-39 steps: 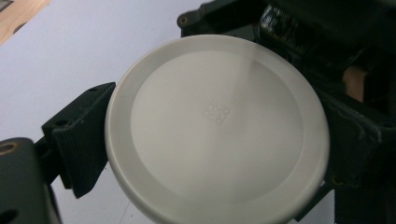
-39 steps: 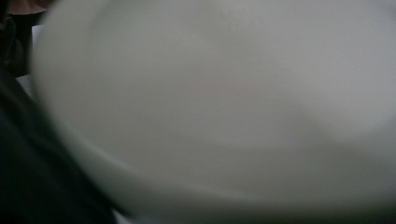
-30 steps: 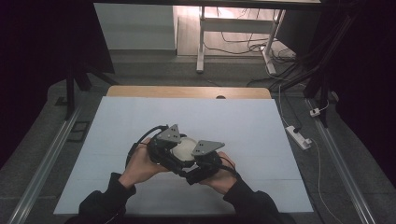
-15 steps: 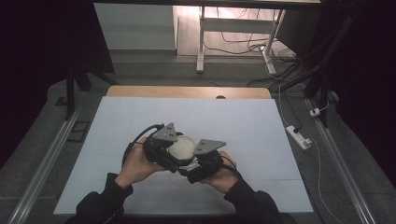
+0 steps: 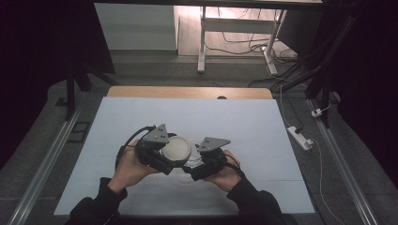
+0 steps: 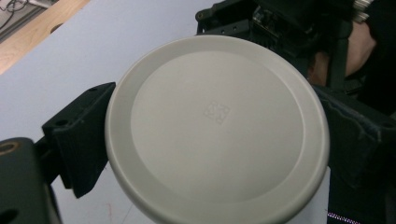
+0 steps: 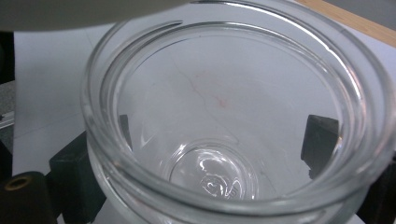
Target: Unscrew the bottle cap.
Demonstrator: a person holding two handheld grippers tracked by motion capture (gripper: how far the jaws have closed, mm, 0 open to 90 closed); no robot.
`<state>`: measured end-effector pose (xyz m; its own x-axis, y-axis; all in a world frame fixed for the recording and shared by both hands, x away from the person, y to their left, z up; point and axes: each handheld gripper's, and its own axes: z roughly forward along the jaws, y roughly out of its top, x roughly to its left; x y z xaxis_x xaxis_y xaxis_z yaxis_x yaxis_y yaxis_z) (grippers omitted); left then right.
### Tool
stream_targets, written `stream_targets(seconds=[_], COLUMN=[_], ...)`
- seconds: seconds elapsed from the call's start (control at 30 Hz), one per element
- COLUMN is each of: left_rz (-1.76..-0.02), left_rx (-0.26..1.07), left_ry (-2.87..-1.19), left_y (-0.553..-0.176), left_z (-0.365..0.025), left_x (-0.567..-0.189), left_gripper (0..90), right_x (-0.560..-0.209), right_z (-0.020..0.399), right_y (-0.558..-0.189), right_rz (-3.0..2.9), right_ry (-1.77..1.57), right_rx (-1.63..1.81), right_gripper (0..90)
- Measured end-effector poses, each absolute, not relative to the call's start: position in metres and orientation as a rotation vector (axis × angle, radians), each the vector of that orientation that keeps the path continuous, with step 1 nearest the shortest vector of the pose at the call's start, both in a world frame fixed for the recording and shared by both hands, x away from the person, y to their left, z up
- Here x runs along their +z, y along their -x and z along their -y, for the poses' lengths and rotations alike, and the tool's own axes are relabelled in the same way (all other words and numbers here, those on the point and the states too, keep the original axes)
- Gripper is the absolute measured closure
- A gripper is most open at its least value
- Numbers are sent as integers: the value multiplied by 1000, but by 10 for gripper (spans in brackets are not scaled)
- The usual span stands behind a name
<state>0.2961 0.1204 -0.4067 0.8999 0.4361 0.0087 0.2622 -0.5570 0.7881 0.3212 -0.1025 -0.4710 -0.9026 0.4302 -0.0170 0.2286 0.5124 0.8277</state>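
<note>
A pale lid (image 6: 215, 130) is covering most of the left gripper's (image 5: 174, 158) jaws in the left gripper view, its 6 o'clock rim running off the frame. In the right gripper view, a glass jar (image 7: 233, 121) is spilling past the 6 o'clock edge, blurring the black jaws behind it.

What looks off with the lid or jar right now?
Nothing is damaged or spilled. The lid sits whole between the left gripper's jaws, off the jar, which is empty and uncracked in the right gripper. Faint reddish marks show on the mat.
</note>
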Motion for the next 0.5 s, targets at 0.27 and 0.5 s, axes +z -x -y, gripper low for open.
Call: stream_targets(seconds=[0.27, 0.5], left_rz=[-512, -510], left_rx=[253, 243], left_ry=[-2191, -2178], left_y=[-290, -284], left_z=[-127, -130], left_x=[-411, -415], left_gripper=[78, 78], right_x=[-471, -469], right_z=[105, 108], right_y=[-326, -332], right_rz=[-2528, -2516], right_ry=[-582, -603], right_rx=[1329, 1330], right_gripper=[66, 67])
